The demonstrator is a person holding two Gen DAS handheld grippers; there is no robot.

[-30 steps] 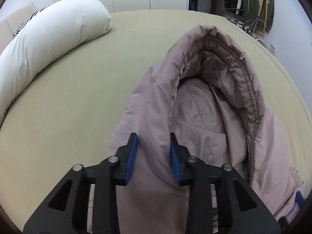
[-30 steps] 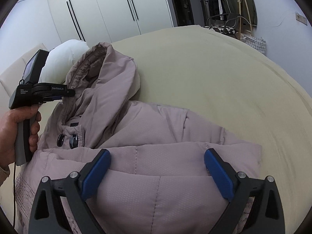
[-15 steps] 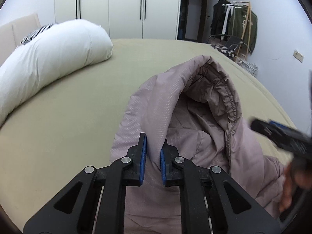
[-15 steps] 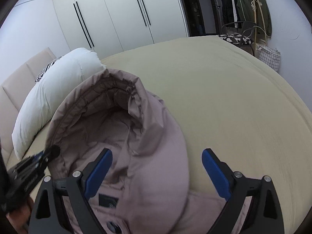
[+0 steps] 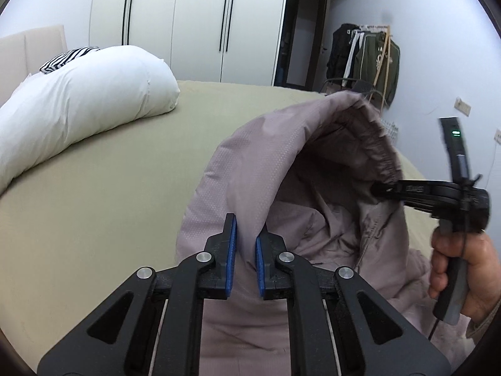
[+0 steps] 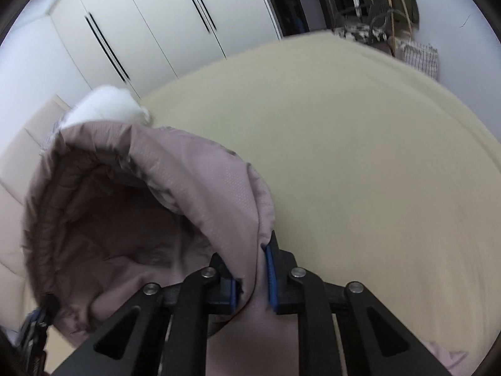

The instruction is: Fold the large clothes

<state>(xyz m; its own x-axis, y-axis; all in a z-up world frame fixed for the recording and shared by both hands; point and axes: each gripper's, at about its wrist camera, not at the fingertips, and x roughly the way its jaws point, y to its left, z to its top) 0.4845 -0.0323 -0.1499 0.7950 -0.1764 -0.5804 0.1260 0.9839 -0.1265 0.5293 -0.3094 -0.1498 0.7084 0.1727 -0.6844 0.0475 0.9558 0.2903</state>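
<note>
A mauve padded hooded jacket (image 5: pixel 260 169) is held up over the olive bed (image 5: pixel 103 188). Its hood opening faces me, with the gathered rim on top. My left gripper (image 5: pixel 245 253) is shut on the hood's left edge. My right gripper (image 6: pixel 252 277) is shut on the hood's right edge (image 6: pixel 219 185). In the left wrist view the right gripper (image 5: pixel 379 189) reaches in from the right, held by a hand (image 5: pixel 463 269), with its tips hidden in the fabric. The jacket's body hangs below, mostly hidden.
A long white pillow (image 5: pixel 72 109) lies at the bed's far left by a beige headboard (image 5: pixel 34 40). White wardrobe doors (image 5: pixel 188 25) stand behind the bed. A clothes rack with dark garments (image 5: pixel 366 59) stands at the far right wall.
My left gripper closed on the hood's left edge. My right gripper moved up from the jacket's body to the hood and shut on its right edge. The hood has been lifted.
</note>
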